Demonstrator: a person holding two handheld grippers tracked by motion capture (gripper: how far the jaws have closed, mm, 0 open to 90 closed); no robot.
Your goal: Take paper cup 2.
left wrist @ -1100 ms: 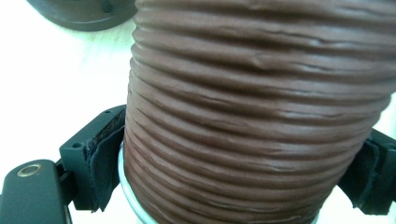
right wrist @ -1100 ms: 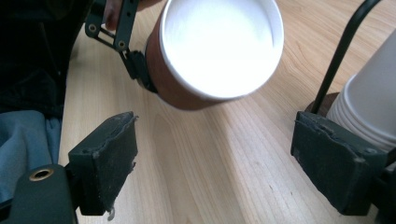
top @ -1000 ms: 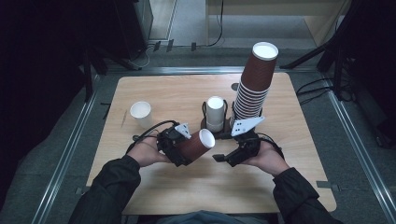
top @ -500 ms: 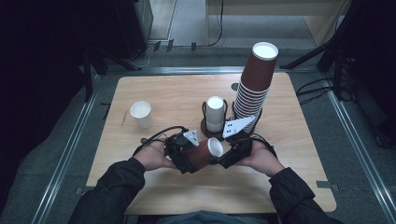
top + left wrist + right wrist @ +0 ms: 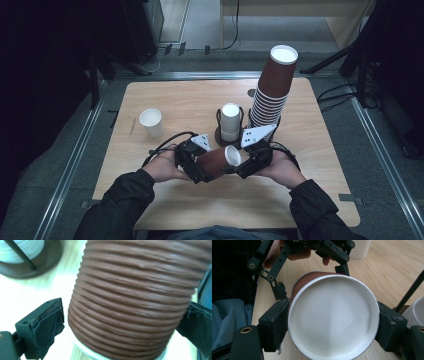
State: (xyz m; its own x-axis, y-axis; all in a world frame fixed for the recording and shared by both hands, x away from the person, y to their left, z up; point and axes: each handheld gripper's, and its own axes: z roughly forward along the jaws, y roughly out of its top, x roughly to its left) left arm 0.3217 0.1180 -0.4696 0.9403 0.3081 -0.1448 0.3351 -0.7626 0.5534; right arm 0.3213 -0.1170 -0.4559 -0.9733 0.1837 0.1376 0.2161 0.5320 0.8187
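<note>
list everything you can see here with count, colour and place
table: one, light wood, under everything
ribbed cup: one, brown with white inside, on its side between the two claws at the near middle
cup stack: one tall leaning stack, brown with white on top, in a holder right of centre
white cup stack: one, white, in a dark round holder at the centre
white cup: one, white, standing alone at the left
left claw: one, black, jaws have just been opening and stand off the ribbed cup's sides
right claw: one, black, jaws have just been closing and its pads press on the ribbed cup's rim
hands and sleeves: two, dark sleeves, at the near edge
</note>
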